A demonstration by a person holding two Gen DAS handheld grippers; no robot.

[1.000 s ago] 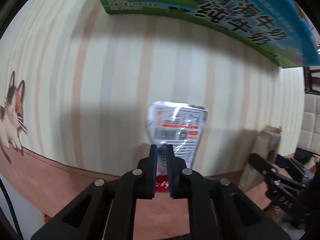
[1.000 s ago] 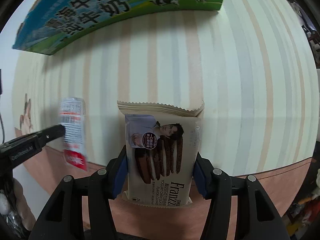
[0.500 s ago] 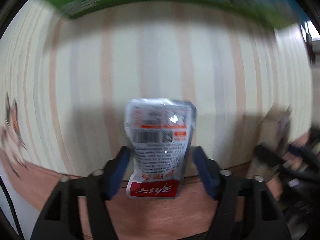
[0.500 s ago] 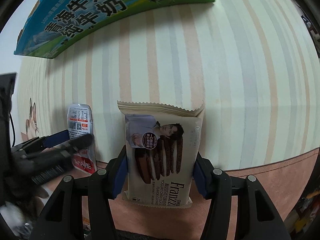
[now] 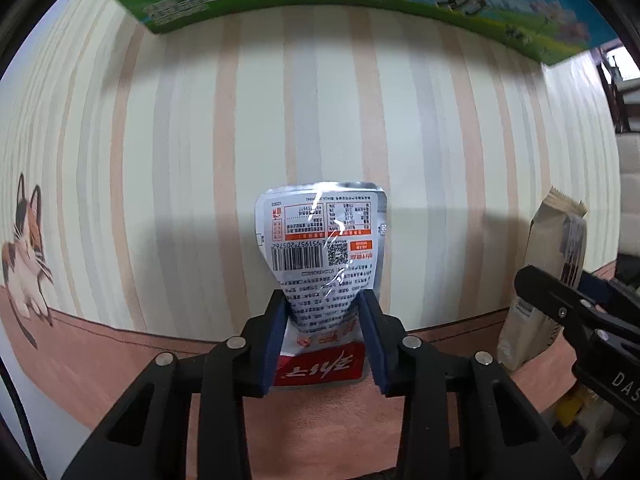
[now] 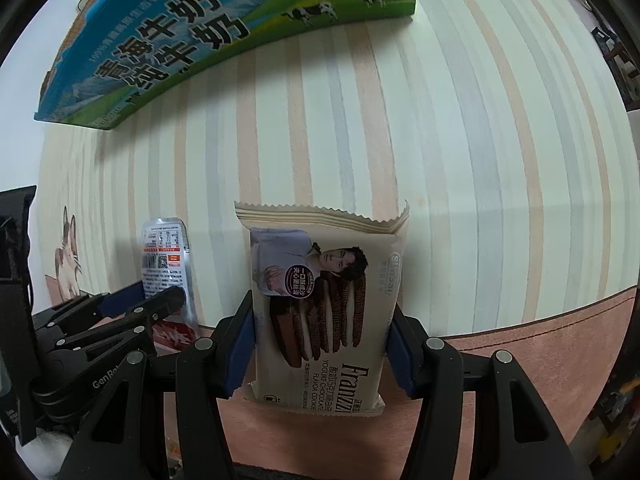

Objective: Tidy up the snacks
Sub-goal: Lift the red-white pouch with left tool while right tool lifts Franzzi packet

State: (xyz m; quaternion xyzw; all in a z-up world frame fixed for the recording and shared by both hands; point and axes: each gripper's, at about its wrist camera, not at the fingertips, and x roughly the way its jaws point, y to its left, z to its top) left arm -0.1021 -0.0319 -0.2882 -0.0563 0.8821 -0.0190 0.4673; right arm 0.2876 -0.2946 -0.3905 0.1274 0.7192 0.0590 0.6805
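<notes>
The left tongs (image 5: 324, 320) grasp a silver pouch (image 5: 320, 240) by its sides, above the striped worktop (image 5: 180, 160). The right tongs (image 6: 322, 344) grasp a cookie pack (image 6: 324, 300) just beside it. A milk box (image 6: 200, 32) stands at the far edge.

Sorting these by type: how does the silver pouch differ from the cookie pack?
The silver pouch is glossy, narrow, showing its barcode; the cookie pack is matte beige, wider, showing its pictured front. The left gripper pinches the pouch; the right gripper spans the pack. Both are upright and held.
</notes>
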